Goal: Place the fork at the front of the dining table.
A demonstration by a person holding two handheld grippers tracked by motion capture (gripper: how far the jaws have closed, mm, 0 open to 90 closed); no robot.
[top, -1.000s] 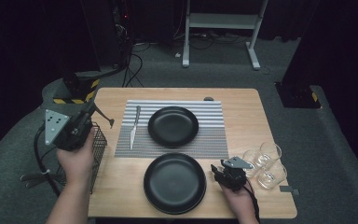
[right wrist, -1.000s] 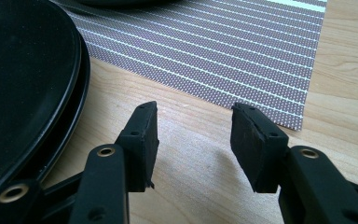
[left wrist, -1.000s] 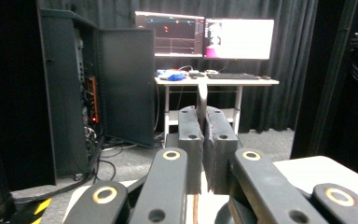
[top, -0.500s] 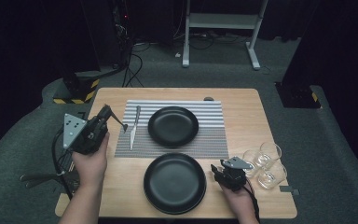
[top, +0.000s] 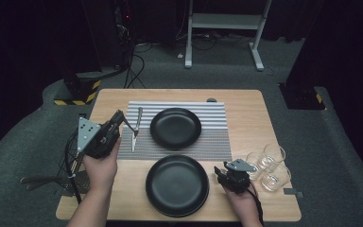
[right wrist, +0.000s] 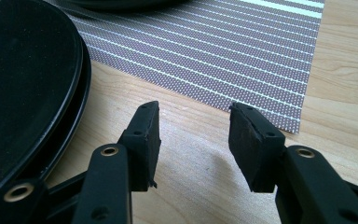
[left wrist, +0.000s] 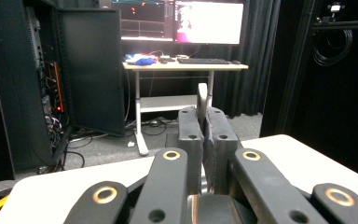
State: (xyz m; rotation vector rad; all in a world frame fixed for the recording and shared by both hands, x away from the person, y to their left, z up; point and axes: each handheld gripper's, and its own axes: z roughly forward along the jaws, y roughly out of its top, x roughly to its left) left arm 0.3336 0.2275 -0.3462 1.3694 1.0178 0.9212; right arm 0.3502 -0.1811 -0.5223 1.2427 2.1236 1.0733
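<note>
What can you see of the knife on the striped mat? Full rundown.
The knife is slim, silver and metallic-looking, and lies lengthwise along the left edge of the striped mat, left of the far black plate. The left gripper hovers beside its upper half; contact cannot be judged. Which end is the blade is too small to tell.

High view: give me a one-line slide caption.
Left tongs lower a utensil onto the striped placemat beside a black plate; right tongs rest open by the nearer plate.
</note>
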